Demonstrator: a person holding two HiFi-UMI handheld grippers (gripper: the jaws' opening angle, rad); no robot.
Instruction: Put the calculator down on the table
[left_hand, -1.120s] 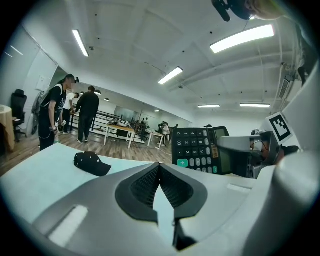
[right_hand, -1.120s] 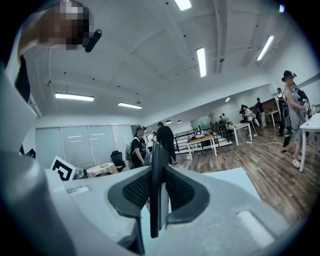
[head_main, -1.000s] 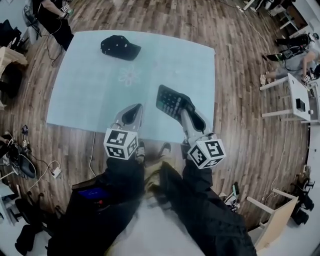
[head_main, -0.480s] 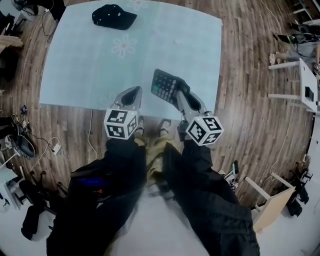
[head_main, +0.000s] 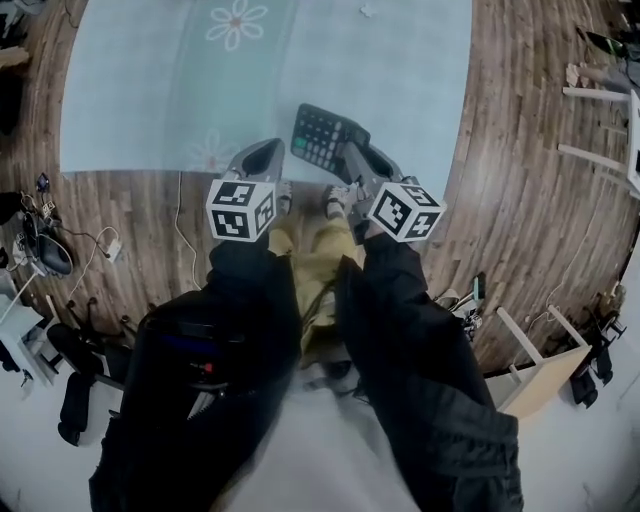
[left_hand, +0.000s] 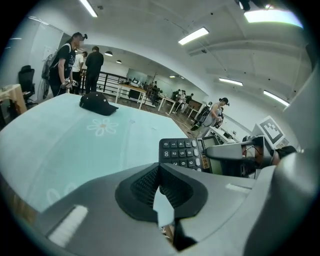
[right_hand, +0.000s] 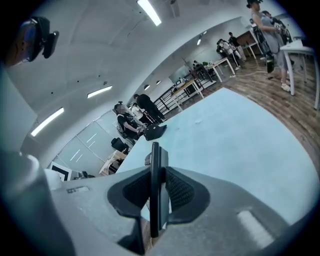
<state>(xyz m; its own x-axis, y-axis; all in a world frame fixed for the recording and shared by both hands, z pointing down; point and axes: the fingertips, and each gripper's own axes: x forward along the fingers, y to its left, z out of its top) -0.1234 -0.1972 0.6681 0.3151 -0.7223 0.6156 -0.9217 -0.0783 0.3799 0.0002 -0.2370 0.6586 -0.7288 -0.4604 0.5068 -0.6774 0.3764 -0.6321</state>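
Since a second ago both tongs have sunk toward the near edge of the table (head_main: 130, 100), bringing the calculator (head_main: 322, 135) down with them. The right tongs (head_main: 350, 158) clamp the calculator at its display end, so its long axis runs away from the person and slightly left over the table edge, keypad end leading and key face up; whether it touches the table I cannot tell. White digits such as "00", "2" and "5" read on its keys, and the left tongs (head_main: 262, 160) are clenched on nothing.
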